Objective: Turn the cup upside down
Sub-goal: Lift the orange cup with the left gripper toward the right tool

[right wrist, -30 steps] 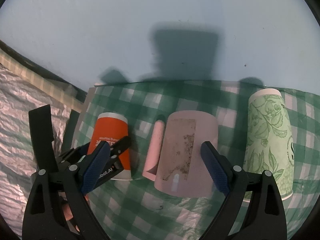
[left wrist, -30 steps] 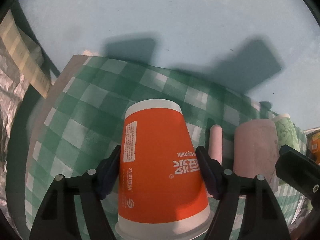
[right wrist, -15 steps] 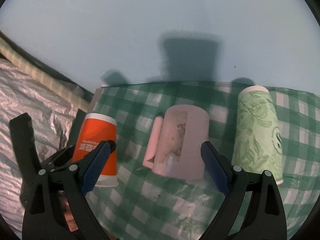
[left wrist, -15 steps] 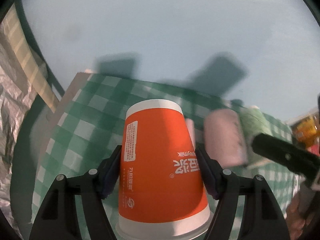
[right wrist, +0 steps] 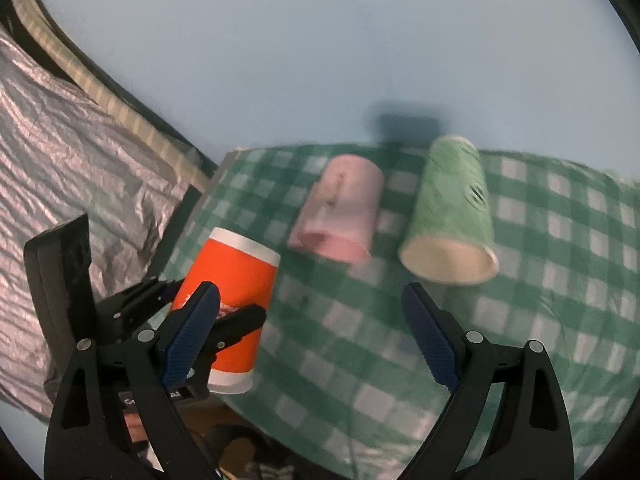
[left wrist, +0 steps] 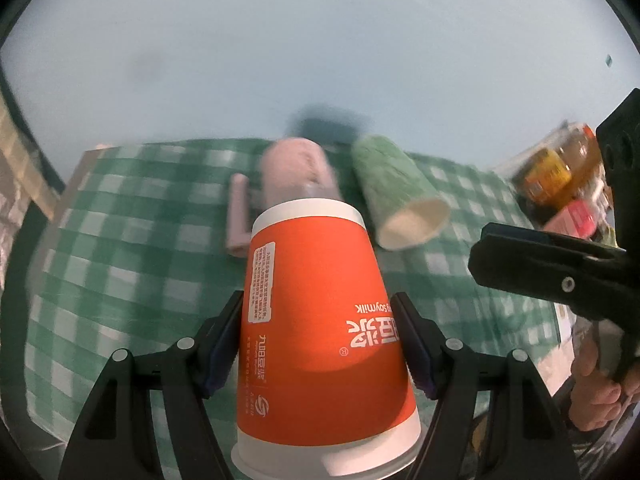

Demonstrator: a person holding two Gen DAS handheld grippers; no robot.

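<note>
My left gripper is shut on an orange paper cup, held upside down, rim nearest the camera, lifted above the green checked cloth. The right wrist view shows the same cup in the left gripper at the cloth's left edge. My right gripper is open and empty, above the cloth, short of a pink mug and a green paper cup that stand upside down. The right gripper also shows in the left wrist view.
The pink mug and green cup are blurred. Bottles and packets sit at the cloth's far right. Crinkled silver foil lies left of the table. A pale blue wall stands behind.
Both grippers have pulled back and risen from the table. The orange cup has lifted off the cloth in the left gripper. The right gripper has drawn away from the pink mug.
</note>
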